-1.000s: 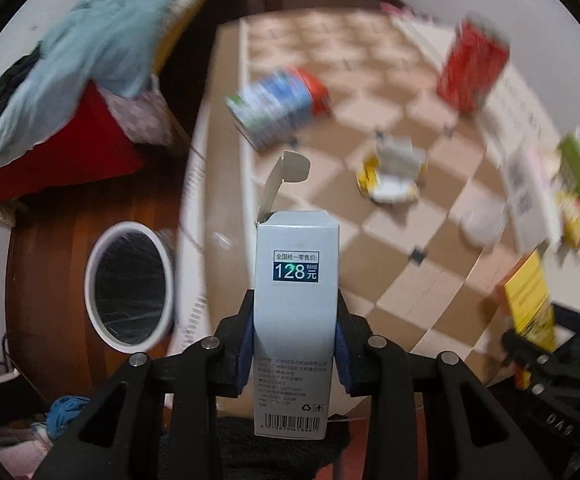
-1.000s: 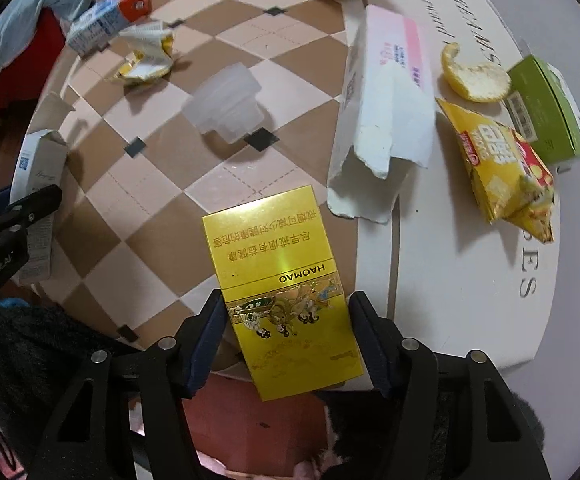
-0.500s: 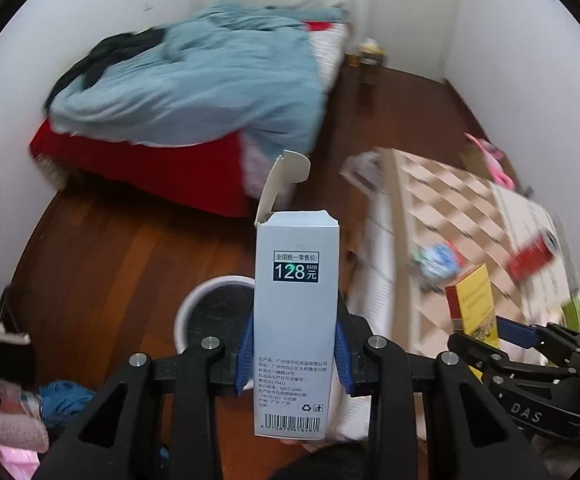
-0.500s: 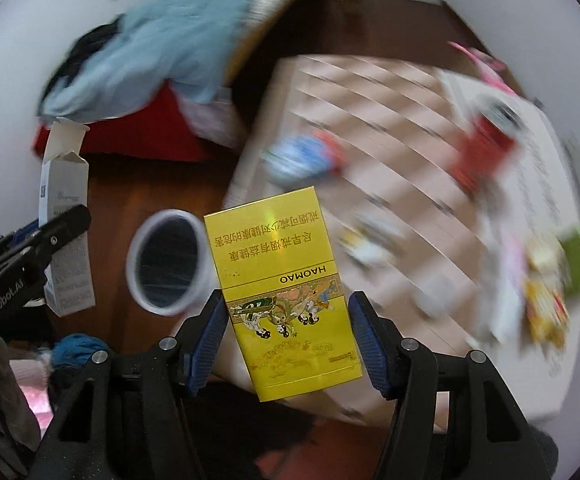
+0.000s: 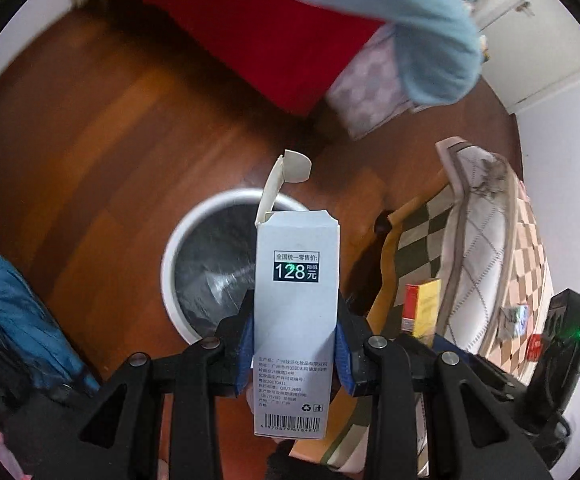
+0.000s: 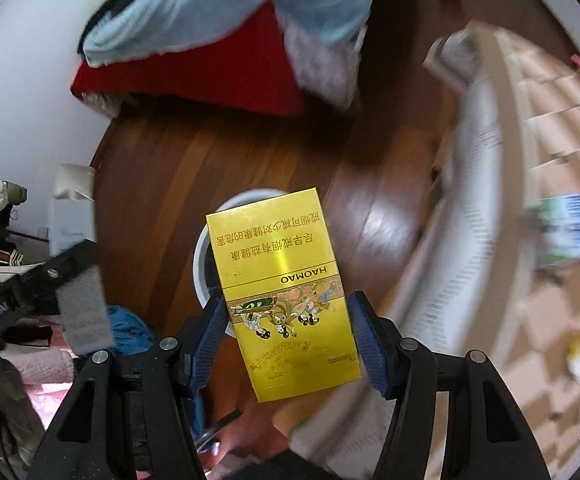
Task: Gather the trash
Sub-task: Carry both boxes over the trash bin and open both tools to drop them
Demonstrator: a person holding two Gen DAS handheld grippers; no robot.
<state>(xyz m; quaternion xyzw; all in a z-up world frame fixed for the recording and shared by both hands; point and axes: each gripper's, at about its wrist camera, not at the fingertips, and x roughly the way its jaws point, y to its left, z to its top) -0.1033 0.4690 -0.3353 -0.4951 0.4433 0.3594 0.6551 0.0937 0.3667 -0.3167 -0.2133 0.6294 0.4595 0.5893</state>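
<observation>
My left gripper [image 5: 295,354] is shut on a tall white carton [image 5: 295,300] with its top flap open, held upright over the white-rimmed bin [image 5: 194,240] on the wooden floor. My right gripper [image 6: 288,340] is shut on a yellow cigarette box [image 6: 282,288], held just above the same bin [image 6: 206,256], which it mostly hides. The yellow box also shows in the left wrist view [image 5: 424,308]. The left gripper with its carton shows blurred at the left of the right wrist view [image 6: 82,312].
A bed with a red base [image 5: 274,28] and a light blue blanket [image 6: 242,4] stands beyond the bin. The checkered table [image 6: 550,240] with more litter is at the right. Blue cloth [image 5: 14,320] lies left of the bin.
Both grippers have swung away from the table and down toward the bin with their boxes. The bin is now larger and right beneath both boxes.
</observation>
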